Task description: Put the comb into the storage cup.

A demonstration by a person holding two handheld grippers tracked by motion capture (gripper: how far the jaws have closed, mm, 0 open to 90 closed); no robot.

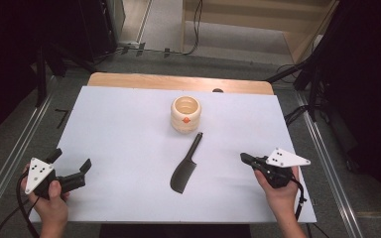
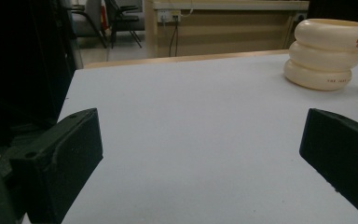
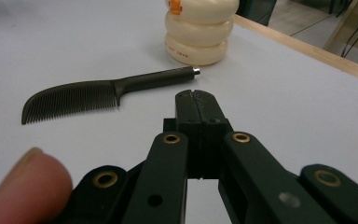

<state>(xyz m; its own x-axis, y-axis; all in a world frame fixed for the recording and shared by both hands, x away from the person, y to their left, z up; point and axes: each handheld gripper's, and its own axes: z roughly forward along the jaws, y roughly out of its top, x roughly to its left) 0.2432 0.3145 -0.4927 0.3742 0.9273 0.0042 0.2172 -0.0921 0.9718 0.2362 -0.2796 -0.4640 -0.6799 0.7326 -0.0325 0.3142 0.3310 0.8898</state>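
You are starting: right gripper [image 1: 244, 158] shut tight, empty, pointing at comb [image 1: 184, 168]. Open it, pinch handle. Left gripper [image 1: 72, 166] wide, empty. Cup [image 1: 185, 113] waiting behind comb.

The left claw [image 1: 72, 163] sits low at the near left of the counter [image 1: 129, 148], gripped from behind by the left hand [image 1: 49, 201], whose forearm comes in from the near edge. Its jaws stand wide apart with nothing between them, and its grey plate faces up and outward. The right claw [image 1: 245, 158] is held by the right hand [image 1: 278, 191] at the near right, pointing inward toward the left claw. Its jaws are pressed together, tips touching, with nothing held. In the right gripper view, a fingertip [image 3: 23, 186] rests beside the claw's linkage.
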